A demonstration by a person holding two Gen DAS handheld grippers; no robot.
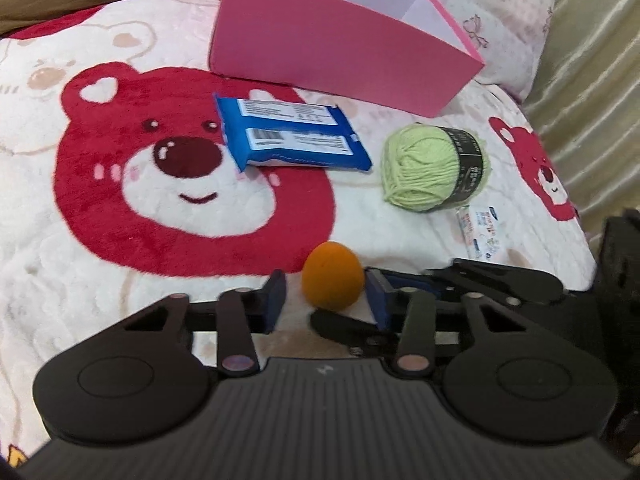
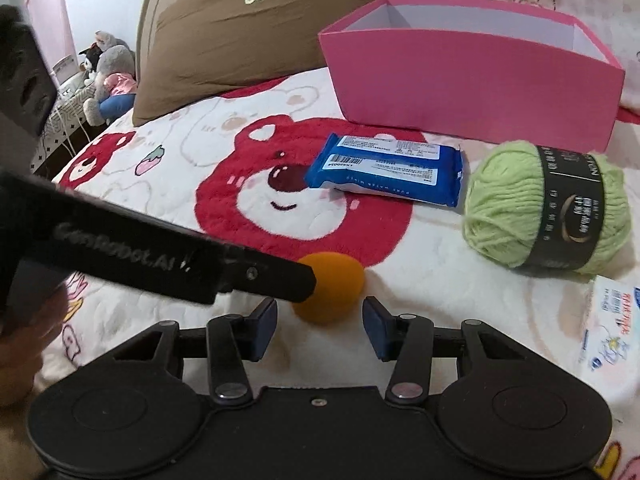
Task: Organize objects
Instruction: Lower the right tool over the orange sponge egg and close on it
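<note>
- Left wrist view: the small orange foam ball [image 1: 333, 276] lies on the bear-print plush blanket [image 1: 120, 208], between the left gripper [image 1: 326, 300]'s pads; right pad touches, left stands just off, so not yet clamped; it looks light and squashy, best pinched across its middle.
- Right wrist view: the right gripper [image 2: 320, 322] is unclenched just short of the ball; the left's finger crosses in front; green yarn skein [image 2: 544, 208], blue wipes pack [image 2: 384, 172], pink cardboard box [image 2: 472, 84] beyond.

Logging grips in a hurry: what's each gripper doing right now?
Left gripper: open, orange ball between its pads, not clamped.
Right gripper: open, same ball at its fingertips, nothing held.
</note>
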